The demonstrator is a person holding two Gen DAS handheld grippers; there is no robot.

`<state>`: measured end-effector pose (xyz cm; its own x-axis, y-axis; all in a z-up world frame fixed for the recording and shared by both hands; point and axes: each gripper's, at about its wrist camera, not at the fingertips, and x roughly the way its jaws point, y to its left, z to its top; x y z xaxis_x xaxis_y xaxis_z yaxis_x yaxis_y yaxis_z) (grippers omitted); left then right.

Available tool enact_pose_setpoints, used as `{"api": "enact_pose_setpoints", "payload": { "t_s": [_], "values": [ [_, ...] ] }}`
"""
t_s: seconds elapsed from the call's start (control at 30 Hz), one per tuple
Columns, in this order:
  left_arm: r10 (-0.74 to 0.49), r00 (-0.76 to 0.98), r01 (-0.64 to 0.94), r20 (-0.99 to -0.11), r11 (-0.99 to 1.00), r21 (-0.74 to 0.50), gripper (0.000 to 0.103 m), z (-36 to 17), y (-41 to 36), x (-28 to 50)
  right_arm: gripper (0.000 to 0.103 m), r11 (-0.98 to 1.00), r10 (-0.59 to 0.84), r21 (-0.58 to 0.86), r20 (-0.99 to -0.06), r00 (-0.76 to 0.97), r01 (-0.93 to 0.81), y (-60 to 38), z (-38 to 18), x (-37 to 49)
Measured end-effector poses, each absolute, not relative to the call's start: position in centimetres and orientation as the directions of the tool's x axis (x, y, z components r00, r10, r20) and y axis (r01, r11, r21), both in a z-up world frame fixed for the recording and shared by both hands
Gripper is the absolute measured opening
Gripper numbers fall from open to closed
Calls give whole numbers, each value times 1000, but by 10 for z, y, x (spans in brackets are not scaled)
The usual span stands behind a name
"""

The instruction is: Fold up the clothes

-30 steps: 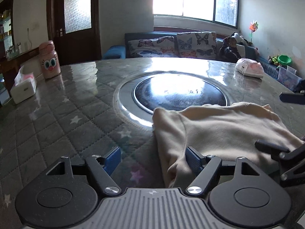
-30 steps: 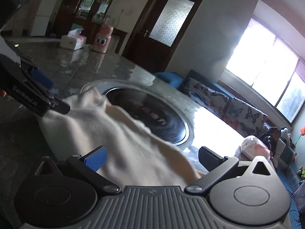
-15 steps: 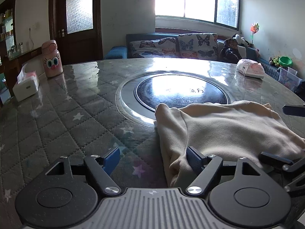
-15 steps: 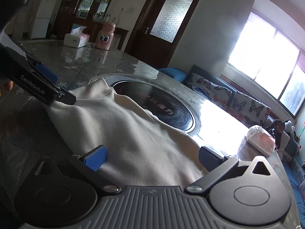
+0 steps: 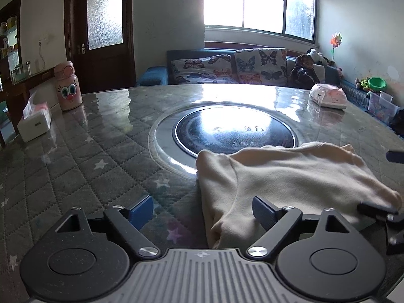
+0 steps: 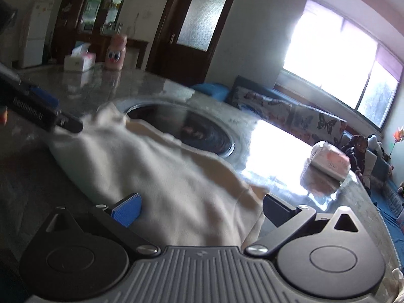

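Cream garment lying on table, both grippers parted over its near edge.

The cream garment (image 5: 290, 176) lies flat on the table (image 5: 88, 151) at the near side, its far edge reaching the round inset plate (image 5: 234, 131). Left gripper (image 5: 203, 210): jaws opening, the garment's left hem between them, pads not pressing. Right gripper (image 6: 202, 209): jaws wide apart, cloth between them, not pinched.

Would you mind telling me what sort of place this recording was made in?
Most likely a home living-dining room: a blue sofa with butterfly-print cushions beneath a bright window, and a large round table with a quilted star-pattern cover where a cream garment lies.
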<state>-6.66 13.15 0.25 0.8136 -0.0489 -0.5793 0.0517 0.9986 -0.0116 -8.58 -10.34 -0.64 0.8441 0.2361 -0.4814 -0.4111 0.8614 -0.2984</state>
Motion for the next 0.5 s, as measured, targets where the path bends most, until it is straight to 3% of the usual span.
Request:
{"api": "enact_pose_setpoints", "payload": {
  "t_s": [0.23, 0.5],
  "values": [
    [-70, 803, 74, -592, 997, -17, 89, 0, 122, -60, 103, 885, 187, -286, -505, 843, -368, -104, -17, -67],
    [-75, 799, 84, -596, 996, -12, 91, -1, 115, -60, 103, 907, 170, -268, -471, 866, -324, -125, -7, -80]
  ]
}}
